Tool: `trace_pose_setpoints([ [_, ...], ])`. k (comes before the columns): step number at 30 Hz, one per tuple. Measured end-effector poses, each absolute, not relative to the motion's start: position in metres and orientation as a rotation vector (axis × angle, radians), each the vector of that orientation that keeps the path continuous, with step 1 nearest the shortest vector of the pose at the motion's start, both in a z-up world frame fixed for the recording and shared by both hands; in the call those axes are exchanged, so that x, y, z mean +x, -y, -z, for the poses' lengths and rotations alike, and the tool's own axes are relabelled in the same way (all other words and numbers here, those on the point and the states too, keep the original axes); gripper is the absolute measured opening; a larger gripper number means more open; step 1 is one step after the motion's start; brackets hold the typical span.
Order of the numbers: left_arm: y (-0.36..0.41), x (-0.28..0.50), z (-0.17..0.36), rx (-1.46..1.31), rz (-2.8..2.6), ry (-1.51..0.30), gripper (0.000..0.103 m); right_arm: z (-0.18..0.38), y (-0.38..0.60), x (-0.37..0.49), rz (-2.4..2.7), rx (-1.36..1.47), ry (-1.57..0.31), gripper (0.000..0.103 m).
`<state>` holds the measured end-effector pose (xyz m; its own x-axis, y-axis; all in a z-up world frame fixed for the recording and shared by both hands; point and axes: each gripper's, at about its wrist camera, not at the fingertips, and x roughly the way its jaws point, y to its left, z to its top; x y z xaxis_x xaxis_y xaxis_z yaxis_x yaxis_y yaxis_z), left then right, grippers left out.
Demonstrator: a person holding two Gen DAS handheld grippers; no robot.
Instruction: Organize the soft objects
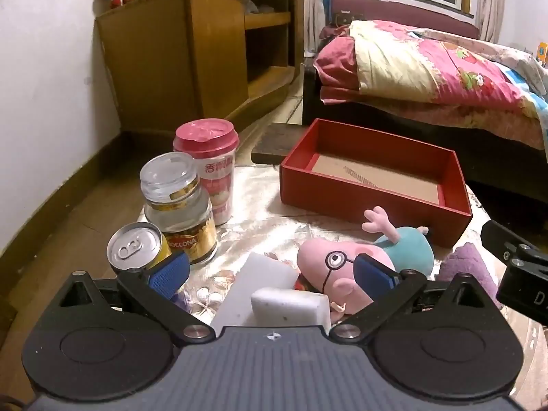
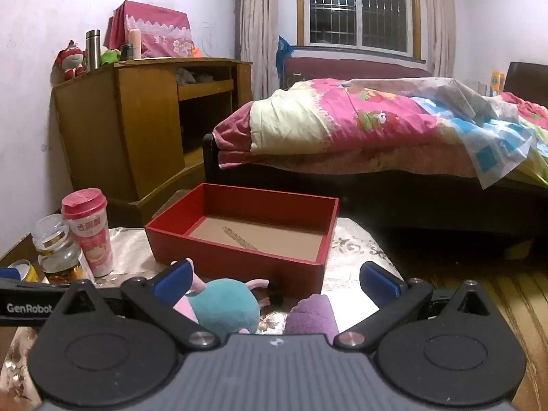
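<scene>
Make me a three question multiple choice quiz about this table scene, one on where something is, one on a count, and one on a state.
1. Where does the pink pig plush toy with the teal body lie?
A. inside the box
B. on the table in front of the box
C. on the bed

2. How many white foam sponge blocks are on the table?
A. two
B. four
C. none

3. What state is the red cardboard box in?
A. closed with a lid
B. packed with toys
C. open and empty

Answers: 1 B, the plush rests on the shiny tablecloth beside the box's near wall. 2 A, one flat block with a smaller one lying on it. 3 C, its bare brown floor shows and no lid is on it.
</scene>
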<state>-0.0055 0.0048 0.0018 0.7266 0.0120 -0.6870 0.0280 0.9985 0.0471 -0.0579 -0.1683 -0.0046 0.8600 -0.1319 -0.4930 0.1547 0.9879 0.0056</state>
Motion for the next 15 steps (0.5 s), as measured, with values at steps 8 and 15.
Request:
trace_pose_setpoints([
  [8, -0.0010, -0.0075, 0.0010, 0.077, 0.006, -0.750, 0.097, 0.0072, 0.1605, -0.0580, 0.135, 0.030, -0.514, 0.084],
  [15, -0.0014, -0.0072, 0.0023, 0.079, 0.007, -0.750, 0.097, 0.0065, 0.1624, -0.0580, 0.139, 0.040, -0.513, 0.084],
])
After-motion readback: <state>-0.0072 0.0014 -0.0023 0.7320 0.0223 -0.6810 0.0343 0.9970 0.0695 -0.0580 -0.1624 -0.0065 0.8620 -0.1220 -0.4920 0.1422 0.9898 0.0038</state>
